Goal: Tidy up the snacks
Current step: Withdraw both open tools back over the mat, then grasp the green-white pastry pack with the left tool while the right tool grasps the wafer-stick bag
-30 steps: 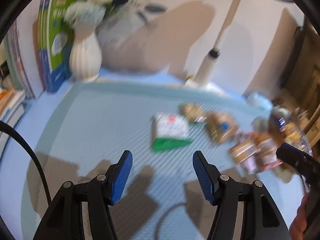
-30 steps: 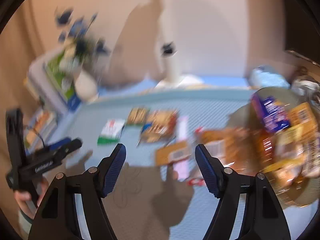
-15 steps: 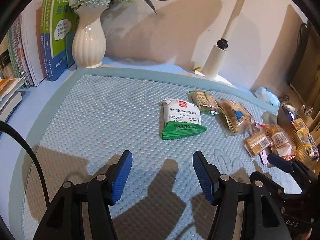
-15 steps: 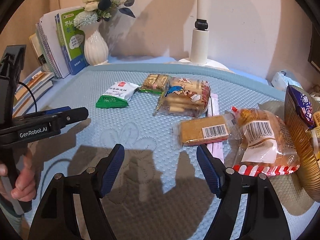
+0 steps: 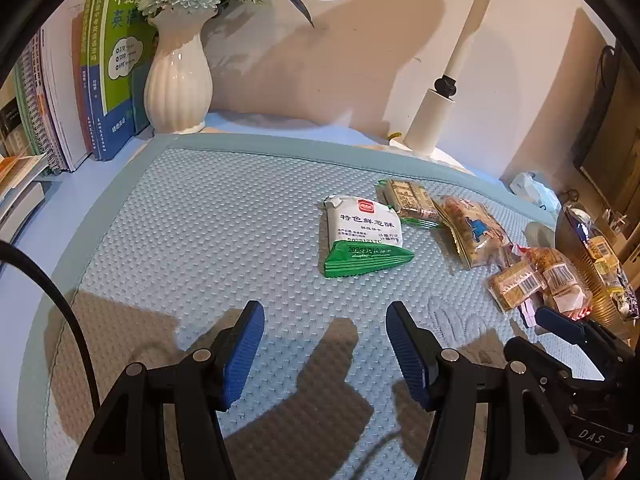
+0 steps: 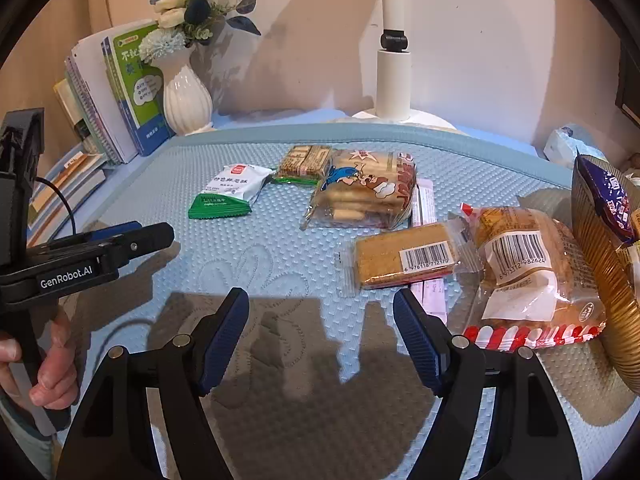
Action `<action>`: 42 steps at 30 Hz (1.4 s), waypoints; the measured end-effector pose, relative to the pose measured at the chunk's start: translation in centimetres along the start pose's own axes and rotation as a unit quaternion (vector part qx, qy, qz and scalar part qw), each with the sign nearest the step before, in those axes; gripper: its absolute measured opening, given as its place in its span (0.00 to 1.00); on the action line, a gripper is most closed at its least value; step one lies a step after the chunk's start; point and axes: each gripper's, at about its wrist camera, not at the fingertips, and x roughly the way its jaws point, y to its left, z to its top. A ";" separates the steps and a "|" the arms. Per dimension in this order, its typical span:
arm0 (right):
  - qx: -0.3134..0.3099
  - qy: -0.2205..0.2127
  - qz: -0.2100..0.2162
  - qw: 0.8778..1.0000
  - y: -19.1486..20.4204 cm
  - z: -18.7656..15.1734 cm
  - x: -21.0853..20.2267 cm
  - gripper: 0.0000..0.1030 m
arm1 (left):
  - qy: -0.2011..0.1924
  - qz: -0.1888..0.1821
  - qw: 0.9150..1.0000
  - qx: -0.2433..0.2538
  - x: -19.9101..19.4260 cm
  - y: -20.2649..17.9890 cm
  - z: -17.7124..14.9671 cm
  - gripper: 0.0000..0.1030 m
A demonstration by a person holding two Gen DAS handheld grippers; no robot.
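Right wrist view: left gripper (image 6: pixel 156 236) body reads "GenRobot.AI", held by a hand (image 6: pixel 48 376) at lower left; jaws apart, empty. Right gripper (image 6: pixel 320 320) jaws apart, empty, angled down over the blue mat (image 6: pixel 260 264). Cracker pack (image 6: pixel 404 256) barcode reads roughly "6 976118 712170"; green-white packet (image 6: pixel 230 192) lies near the books (image 6: pixel 132 92), its print illegible.

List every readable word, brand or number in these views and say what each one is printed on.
"GenRobot.AI": side of the left claw.
"特色鲜葱酥": white-and-green snack packet.
"DAS": body of the right claw; it may be part of a longer word.
"6 976118 712170": barcode on the flat biscuit pack.
Bread bag barcode digits, green book title: only partly legible.
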 end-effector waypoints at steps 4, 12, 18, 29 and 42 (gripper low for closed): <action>-0.001 0.017 0.012 1.000 -0.5 1.3 -0.3 0.72 | 0.016 -0.005 1.000 0.010 -0.3 -0.5 1.2 0.59; 0.059 0.014 -0.004 0.998 -3.2 8.2 0.4 0.90 | 0.020 -0.028 0.999 0.031 2.4 -2.4 6.3 0.77; 0.098 0.070 0.003 0.993 -3.8 8.9 5.0 0.90 | 0.045 -0.030 0.998 0.030 6.5 -3.4 7.4 0.77; 0.108 0.094 -0.022 0.989 -3.9 8.3 8.1 0.89 | 0.054 -0.011 0.997 0.054 8.2 -4.1 6.3 0.54; 0.083 0.065 -0.017 0.994 -2.9 7.7 4.6 0.60 | 0.020 0.000 0.998 0.062 3.2 -3.7 4.7 0.47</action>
